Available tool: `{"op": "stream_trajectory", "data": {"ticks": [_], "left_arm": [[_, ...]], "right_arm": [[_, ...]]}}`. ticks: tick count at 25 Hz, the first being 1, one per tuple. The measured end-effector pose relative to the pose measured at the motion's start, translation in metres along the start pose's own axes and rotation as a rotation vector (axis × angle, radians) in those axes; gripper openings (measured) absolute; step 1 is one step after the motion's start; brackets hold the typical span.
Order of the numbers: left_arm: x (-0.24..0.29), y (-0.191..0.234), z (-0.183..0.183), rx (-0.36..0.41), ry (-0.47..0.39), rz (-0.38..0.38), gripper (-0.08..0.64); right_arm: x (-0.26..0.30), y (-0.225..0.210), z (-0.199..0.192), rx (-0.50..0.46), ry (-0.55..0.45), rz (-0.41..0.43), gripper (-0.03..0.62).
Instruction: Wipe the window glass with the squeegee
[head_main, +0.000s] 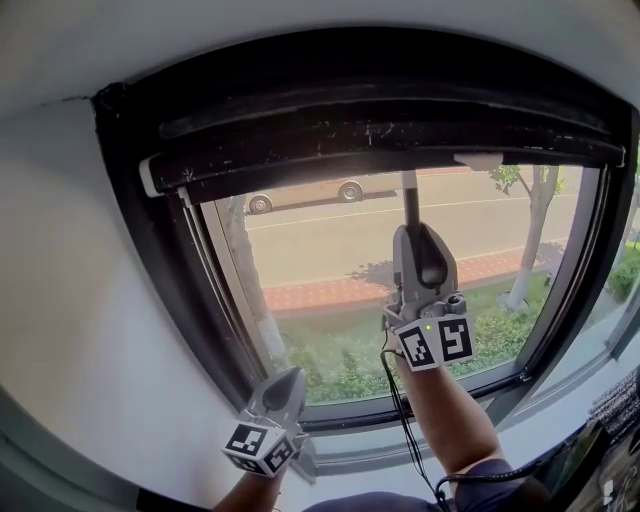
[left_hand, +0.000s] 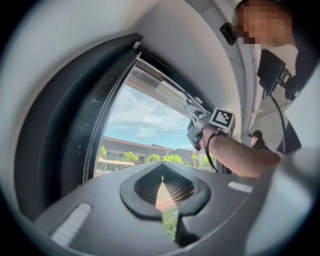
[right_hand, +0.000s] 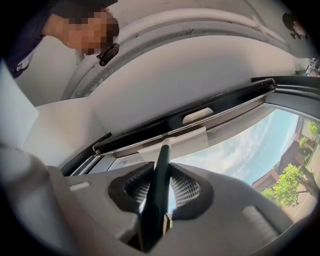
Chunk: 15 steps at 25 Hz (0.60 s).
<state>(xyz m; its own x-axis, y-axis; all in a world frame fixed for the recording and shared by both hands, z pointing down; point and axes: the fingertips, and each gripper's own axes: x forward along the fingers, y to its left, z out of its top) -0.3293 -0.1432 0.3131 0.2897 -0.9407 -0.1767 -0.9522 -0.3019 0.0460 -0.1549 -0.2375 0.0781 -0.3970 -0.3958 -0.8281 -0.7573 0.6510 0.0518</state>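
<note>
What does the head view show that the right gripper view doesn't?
Head view only: the left gripper, low and holding nothing, plus the street, a car and the lawn outside.
Right gripper view only: the right gripper with its jaws clamped on the squeegee handle, and the blade near the top of the glass.
Both: the squeegee handle, the glass and the dark top frame.

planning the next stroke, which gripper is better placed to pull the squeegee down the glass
Right. The right gripper is shut on the squeegee handle, blade at the top of the window glass. The left gripper sits low by the frame, holding nothing.
</note>
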Motion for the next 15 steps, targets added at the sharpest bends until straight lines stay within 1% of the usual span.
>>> {"op": "stream_trajectory", "data": {"ticks": [4,6,10,15], "left_arm": [[-0.005,-0.011,-0.007,0.017,-0.006,-0.031,0.003],[-0.008,-0.013,-0.012,0.022,0.004,-0.026,0.003],[-0.014,-0.014,-0.024,-0.004,0.022,-0.018,0.003],[-0.022,-0.024,-0.037,-0.017,0.051,-0.045,0.003]], "right_arm": [[-0.006,0.001,-0.002,-0.005,0.021,0.000,0.101],[-0.011,0.002,-0.003,-0.006,0.032,-0.002,0.101],[-0.022,0.004,-0.007,-0.005,0.056,-0.009,0.101],[-0.040,0.007,-0.014,0.010,0.085,-0.029,0.103]]}}
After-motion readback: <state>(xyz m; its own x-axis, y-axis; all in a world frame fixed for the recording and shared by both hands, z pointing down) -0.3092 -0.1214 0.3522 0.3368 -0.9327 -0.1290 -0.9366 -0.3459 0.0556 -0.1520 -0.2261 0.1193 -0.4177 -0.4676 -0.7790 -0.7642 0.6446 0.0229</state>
